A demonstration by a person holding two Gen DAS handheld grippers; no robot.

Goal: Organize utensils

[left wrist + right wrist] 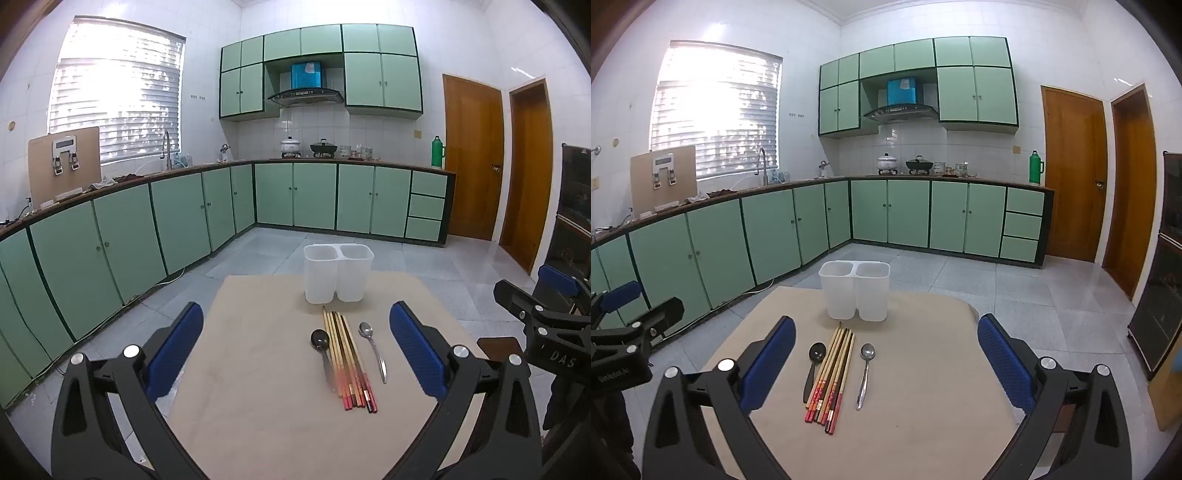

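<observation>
A home kitchen: green cabinets (295, 195) line tiled walls, with pots on a stove (308, 147) under a range hood (306, 96).
</observation>
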